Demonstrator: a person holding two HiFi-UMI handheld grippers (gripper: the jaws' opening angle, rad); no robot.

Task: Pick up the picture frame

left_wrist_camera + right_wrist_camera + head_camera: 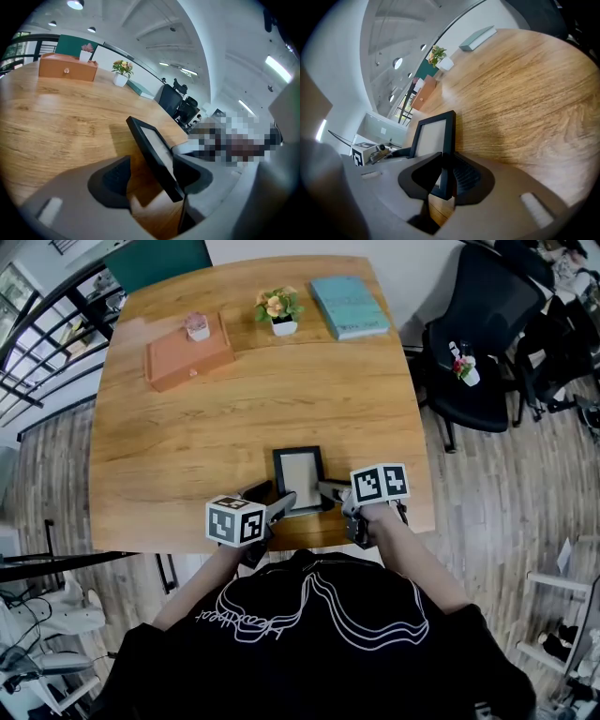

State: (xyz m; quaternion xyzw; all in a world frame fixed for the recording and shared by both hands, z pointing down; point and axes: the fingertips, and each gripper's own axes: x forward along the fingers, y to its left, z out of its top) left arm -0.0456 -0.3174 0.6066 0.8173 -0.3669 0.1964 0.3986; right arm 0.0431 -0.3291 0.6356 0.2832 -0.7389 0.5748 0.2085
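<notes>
A wooden desk [187, 437] fills the head view. It carries one teal book [349, 306], one potted flower [278, 310], one orange drawer box [187, 357] topped by one small pink plant [197, 326], and one black picture frame [299, 479] at its near edge.

Left gripper view: the left hand-held gripper [152, 161] has its jaws spread, with the tilted frame between them, leaning on one jaw.

Right gripper view: the right hand-held gripper [446, 161] pinches the frame's edge.
</notes>
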